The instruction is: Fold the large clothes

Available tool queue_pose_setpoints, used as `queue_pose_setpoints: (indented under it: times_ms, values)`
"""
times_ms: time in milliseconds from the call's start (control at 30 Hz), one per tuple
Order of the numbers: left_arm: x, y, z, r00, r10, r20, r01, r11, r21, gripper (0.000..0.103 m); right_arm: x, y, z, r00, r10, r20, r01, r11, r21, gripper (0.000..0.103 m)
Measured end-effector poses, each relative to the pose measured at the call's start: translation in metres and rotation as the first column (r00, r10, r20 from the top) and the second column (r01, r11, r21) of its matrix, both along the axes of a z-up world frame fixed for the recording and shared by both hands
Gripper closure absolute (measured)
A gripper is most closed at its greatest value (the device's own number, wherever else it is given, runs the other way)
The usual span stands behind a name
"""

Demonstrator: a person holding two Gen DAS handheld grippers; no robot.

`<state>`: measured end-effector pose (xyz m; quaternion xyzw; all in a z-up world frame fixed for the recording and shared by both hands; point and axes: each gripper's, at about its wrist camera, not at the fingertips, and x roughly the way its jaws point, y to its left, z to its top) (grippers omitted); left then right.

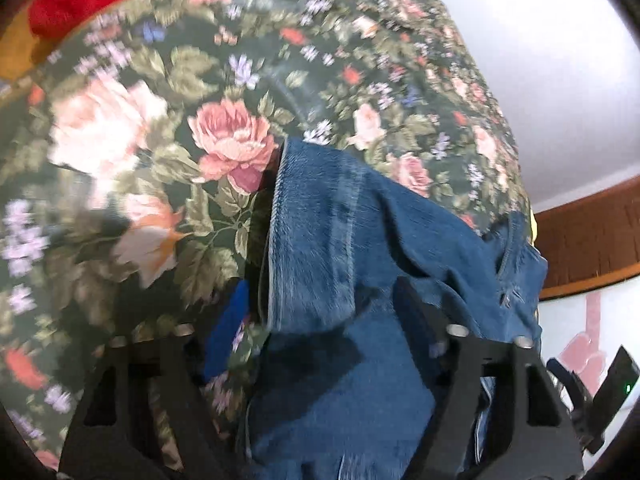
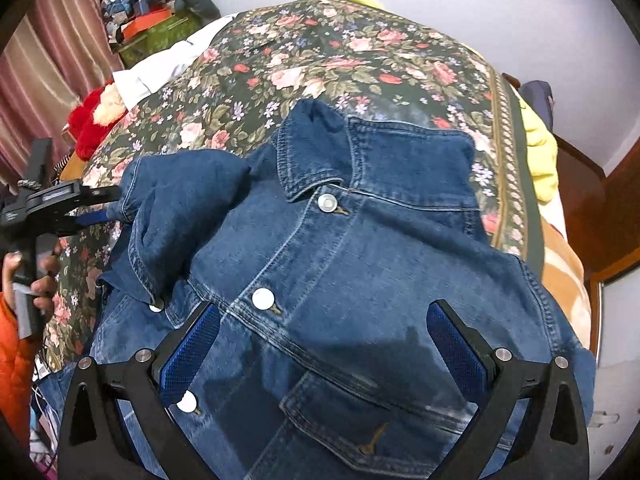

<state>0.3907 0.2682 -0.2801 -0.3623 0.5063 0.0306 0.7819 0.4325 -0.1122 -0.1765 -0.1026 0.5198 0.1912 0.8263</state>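
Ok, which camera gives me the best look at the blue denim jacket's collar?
The right wrist view. There the blue denim jacket's collar sits in full view, sharp, above the top metal snap button. The left wrist view is motion-blurred and shows only a folded sleeve and part of the jacket's body, no collar that I can make out.

One denim jacket (image 2: 360,280) at centre frame, three metal buttons showing; one floral bedspread (image 2: 320,60) above; two tongs; one red plush item (image 2: 90,120) at left.
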Motion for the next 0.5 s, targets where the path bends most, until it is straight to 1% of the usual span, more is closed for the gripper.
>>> queue_pose_setpoints:
  times_ms: [33,67,100,133,167,200,233,267,300,333,367,433,467,500]
  values:
    - [0.005,-0.002,-0.004,1.0,-0.001,-0.006,0.001,1.0,0.009,0.056,0.001,0.001,-0.001,1.0,0.002,-0.003,-0.002,1.0,0.0,0.0]
    - [0.005,-0.006,-0.005,1.0,0.005,-0.01,-0.005,0.999,0.049,0.064,0.002,0.003,-0.002,1.0,0.003,-0.005,-0.003,1.0,0.001,0.0]
    - [0.007,-0.009,-0.004,1.0,0.002,-0.016,-0.001,0.996,0.092,0.07,0.003,0.004,-0.003,1.0,0.004,-0.006,-0.004,1.0,0.001,0.0]
    - [0.009,-0.013,-0.002,1.0,-0.006,-0.016,0.008,0.991,0.132,0.075,0.004,0.004,-0.004,1.0,0.003,-0.006,-0.004,1.0,-0.001,0.0]
    - [0.009,-0.018,0.004,1.0,-0.014,-0.006,0.015,0.982,0.187,0.077,0.005,0.004,-0.005,1.0,0.002,-0.007,-0.002,1.0,-0.004,0.0]
    - [0.007,-0.024,0.012,1.0,-0.029,0.005,0.027,0.967,0.254,0.08,0.006,0.004,-0.005,1.0,-0.001,-0.006,0.001,1.0,-0.007,0.0]
    - [0.007,-0.031,0.02,0.999,-0.042,0.012,0.037,0.948,0.317,0.082,0.007,0.002,-0.006,1.0,-0.005,-0.005,0.005,1.0,-0.011,0.0]
    - [0.006,-0.042,0.034,0.998,-0.064,0.022,0.049,0.911,0.409,0.083,0.007,0.001,-0.007,1.0,-0.011,-0.006,0.011,1.0,-0.013,0.0]
    - [0.005,-0.049,0.045,0.996,-0.08,0.034,0.055,0.885,0.462,0.085,0.008,-0.002,-0.008,1.0,-0.015,-0.008,0.015,1.0,-0.011,0.0]
    - [0.004,-0.059,0.061,0.993,-0.106,0.055,0.062,0.851,0.521,0.086,0.008,-0.005,-0.008,1.0,-0.02,-0.012,0.02,1.0,-0.007,0.0]
    - [0.002,-0.065,0.075,0.989,-0.131,0.075,0.066,0.823,0.563,0.087,0.009,-0.008,-0.008,1.0,-0.026,-0.014,0.026,1.0,-0.004,0.0]
    - [-0.001,-0.081,0.102,0.977,-0.177,0.119,0.067,0.783,0.619,0.087,0.008,-0.015,-0.006,0.999,-0.04,-0.011,0.04,0.999,0.005,0.0]
    - [-0.003,-0.091,0.119,0.968,-0.206,0.145,0.068,0.767,0.638,0.088,0.007,-0.018,-0.004,0.999,-0.046,-0.007,0.046,0.999,0.012,0.0]
    - [-0.003,-0.103,0.137,0.955,-0.242,0.175,0.073,0.757,0.649,0.088,0.005,-0.024,0.0,0.998,-0.056,-0.001,0.056,0.998,0.024,0.0]
